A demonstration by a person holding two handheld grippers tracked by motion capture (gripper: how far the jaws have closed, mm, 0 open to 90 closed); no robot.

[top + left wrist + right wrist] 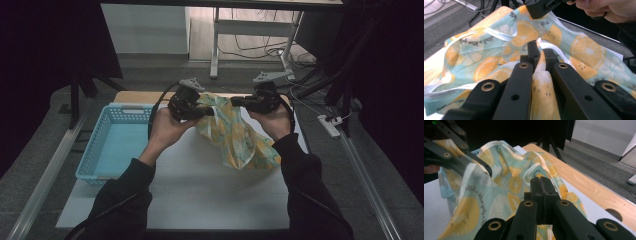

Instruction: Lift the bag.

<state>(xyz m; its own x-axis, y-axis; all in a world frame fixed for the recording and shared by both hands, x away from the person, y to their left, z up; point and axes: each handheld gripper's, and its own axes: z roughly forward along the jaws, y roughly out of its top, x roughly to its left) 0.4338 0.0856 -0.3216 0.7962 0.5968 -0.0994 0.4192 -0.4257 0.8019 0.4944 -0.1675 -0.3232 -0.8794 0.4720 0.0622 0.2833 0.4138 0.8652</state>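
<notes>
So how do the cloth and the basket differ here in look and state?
The cloth is soft, crumpled and printed with orange slices; the basket is rigid, plain light blue with lattice walls. The cloth hangs lifted between the left gripper and the right gripper, both shut on it; the basket sits untouched on the table.

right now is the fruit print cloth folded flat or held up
Held up, not folded: the cloth hangs crumpled between the left tongs and right tongs, its lower end on the table.

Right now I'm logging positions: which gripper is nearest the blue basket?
The left gripper, clamped on the orange-print cloth beside the basket; the right gripper is farther off.
</notes>
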